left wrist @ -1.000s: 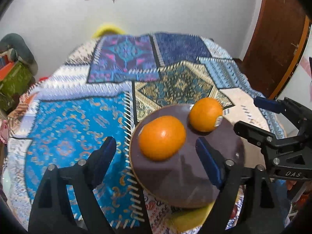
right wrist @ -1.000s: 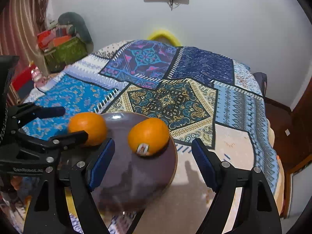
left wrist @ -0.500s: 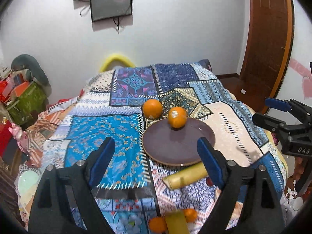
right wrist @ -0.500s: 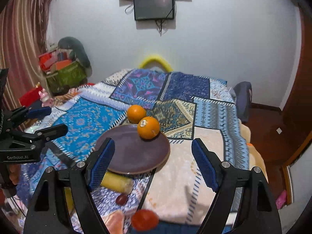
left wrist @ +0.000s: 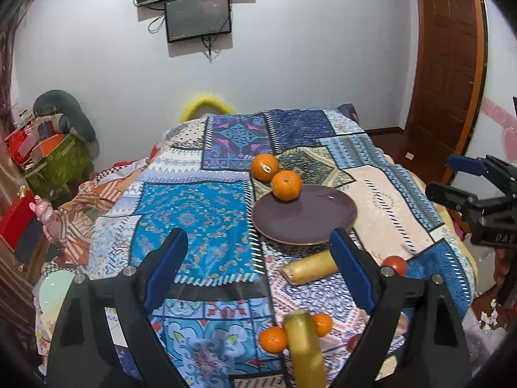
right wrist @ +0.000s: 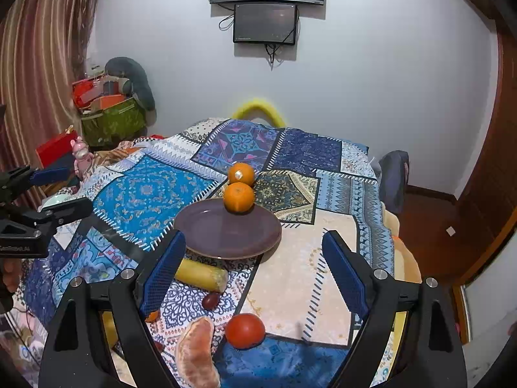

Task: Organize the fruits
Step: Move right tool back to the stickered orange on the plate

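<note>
**Far half open, near edge crowded**

Your clearest passage is the bare tabletop point(left wrist: 194, 213) beyond and left of the plate point(left wrist: 303, 223). Near the front edge, corn cobs point(left wrist: 308, 271), small oranges point(left wrist: 273, 339) and a tomato point(right wrist: 245, 330) block low approaches.

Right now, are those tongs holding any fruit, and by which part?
Nothing is held. The left tongs and right tongs both stand open and empty, above the fruit.

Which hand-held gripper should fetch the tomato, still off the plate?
Right hand-held gripper: tomato lies close before it, wide of the left hand-held gripper. Both just opened wider, empty.
</note>
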Demonstrator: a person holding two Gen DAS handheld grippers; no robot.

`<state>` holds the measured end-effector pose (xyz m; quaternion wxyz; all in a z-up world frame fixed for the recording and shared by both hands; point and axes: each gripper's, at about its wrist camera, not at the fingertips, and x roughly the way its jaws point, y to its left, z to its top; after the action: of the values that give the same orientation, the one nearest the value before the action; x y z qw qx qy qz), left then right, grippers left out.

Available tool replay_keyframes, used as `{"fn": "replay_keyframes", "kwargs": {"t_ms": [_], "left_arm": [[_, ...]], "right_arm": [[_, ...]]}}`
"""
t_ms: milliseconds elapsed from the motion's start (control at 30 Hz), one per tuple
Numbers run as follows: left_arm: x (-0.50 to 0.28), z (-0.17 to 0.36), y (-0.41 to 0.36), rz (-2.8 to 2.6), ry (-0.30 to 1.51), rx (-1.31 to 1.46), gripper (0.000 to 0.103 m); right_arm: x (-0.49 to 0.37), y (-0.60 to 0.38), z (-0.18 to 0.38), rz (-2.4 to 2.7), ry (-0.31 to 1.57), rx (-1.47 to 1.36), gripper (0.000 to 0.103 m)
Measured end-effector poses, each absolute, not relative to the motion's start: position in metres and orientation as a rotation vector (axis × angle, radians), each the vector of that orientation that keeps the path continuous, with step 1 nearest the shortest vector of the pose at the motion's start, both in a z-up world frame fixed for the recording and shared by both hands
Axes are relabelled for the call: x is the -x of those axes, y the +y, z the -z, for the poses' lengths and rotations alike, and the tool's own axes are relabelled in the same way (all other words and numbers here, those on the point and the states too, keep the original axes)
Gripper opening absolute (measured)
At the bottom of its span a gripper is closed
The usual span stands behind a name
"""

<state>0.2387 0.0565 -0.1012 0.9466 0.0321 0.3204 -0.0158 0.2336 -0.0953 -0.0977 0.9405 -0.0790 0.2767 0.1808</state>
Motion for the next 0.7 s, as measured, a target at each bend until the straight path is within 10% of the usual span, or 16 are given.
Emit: {"fn": "replay_keyframes", "kwargs": {"t_ms": [700], "left_arm": [[-0.386, 0.162, 0.211, -0.143, 0.694, 0.041, 0.090]], "right_arm": [[-0.440, 0.001, 0.154, -0.431, 0.727, 0.264, 0.085]]}}
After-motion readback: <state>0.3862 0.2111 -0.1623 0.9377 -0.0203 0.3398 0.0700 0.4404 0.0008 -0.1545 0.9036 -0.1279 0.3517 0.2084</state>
